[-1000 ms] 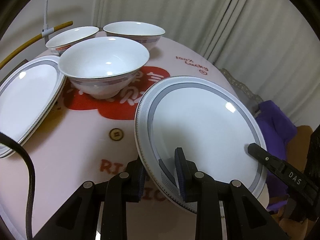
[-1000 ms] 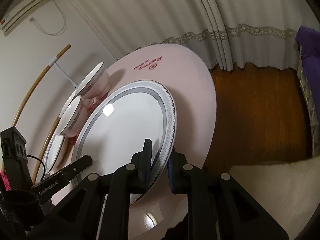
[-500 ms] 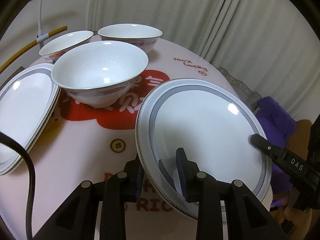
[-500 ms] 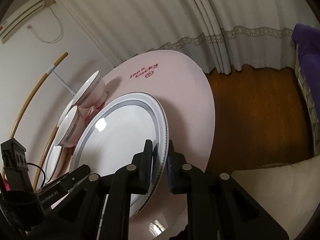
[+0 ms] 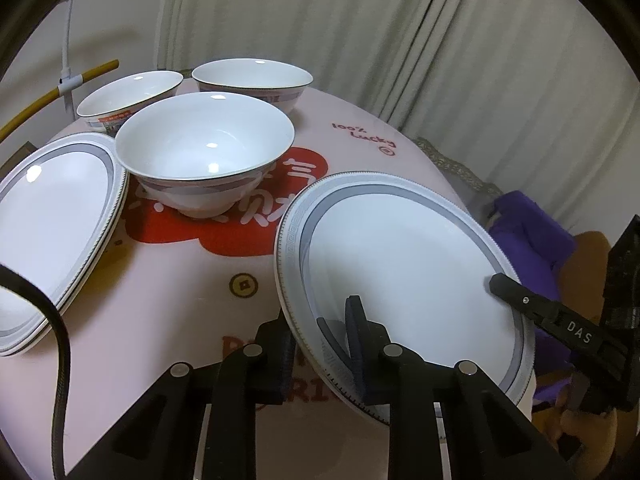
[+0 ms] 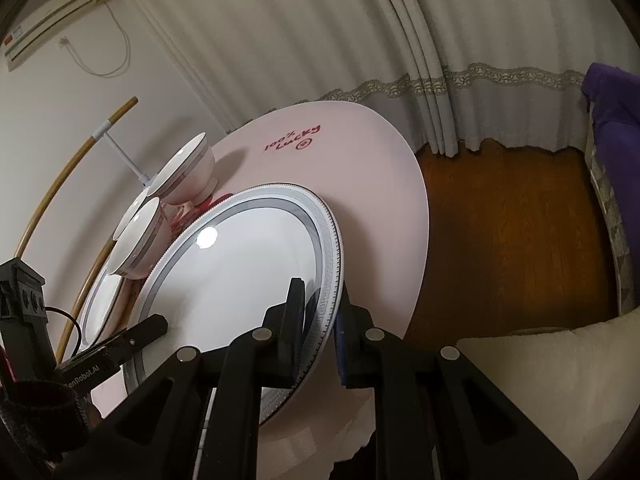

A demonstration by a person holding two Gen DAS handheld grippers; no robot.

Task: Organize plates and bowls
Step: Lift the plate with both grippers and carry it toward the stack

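Round pink desk [image 5: 168,280], glossy printed cover with a red patch and gold coin motif; red writing "100% Lucky" [image 6: 294,140] legible near its far edge. Held plate [image 5: 400,272] is round glazed white ceramic with grey band and fine key-pattern rim, tilted, at the desk's near right edge. Left claw [image 5: 320,344] is clenched on its near rim, one finger on the top face, one beneath. Right claw [image 6: 320,316] grips the same plate at its right rim, fingers on both faces; its arm reads "DAS", the left one "enRobot.AI". Stack of matching plates [image 5: 52,232] lies flat at desk's left. Three white bowls, upright, grey band under rim: nearest bowl [image 5: 206,152] on the red patch, two more [image 5: 130,96] [image 5: 252,78] behind. Pleated curtain [image 6: 320,32] with lace trim, wood floor [image 6: 512,232], purple cloth [image 5: 532,240] at right
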